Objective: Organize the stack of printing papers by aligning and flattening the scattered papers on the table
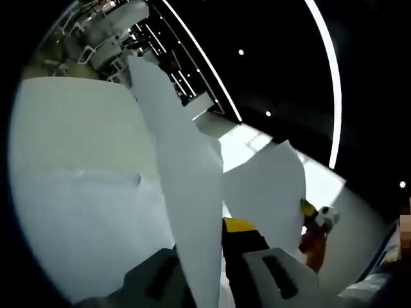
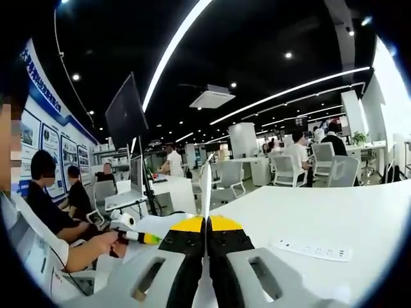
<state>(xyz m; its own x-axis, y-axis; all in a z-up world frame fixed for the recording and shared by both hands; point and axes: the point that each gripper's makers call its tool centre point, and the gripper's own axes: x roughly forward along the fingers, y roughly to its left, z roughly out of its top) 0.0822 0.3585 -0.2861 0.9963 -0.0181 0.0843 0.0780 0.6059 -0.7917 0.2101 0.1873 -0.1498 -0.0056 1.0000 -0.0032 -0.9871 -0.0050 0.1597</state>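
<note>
My left gripper is shut on white printing paper, which stands up from the jaws as a tall curved sheet. One yellow-tipped black finger shows beside it; the other is hidden behind the paper. A second sheet bends away to the right. My right gripper is shut on a paper edge, seen edge-on as a thin white line rising between its yellow tips. Both grippers are lifted above the white table.
The white table carries a thin white strip near the right gripper. To the left, a person's hand holds a tool by a white roll. A monitor on a pole, seated people and office chairs stand behind.
</note>
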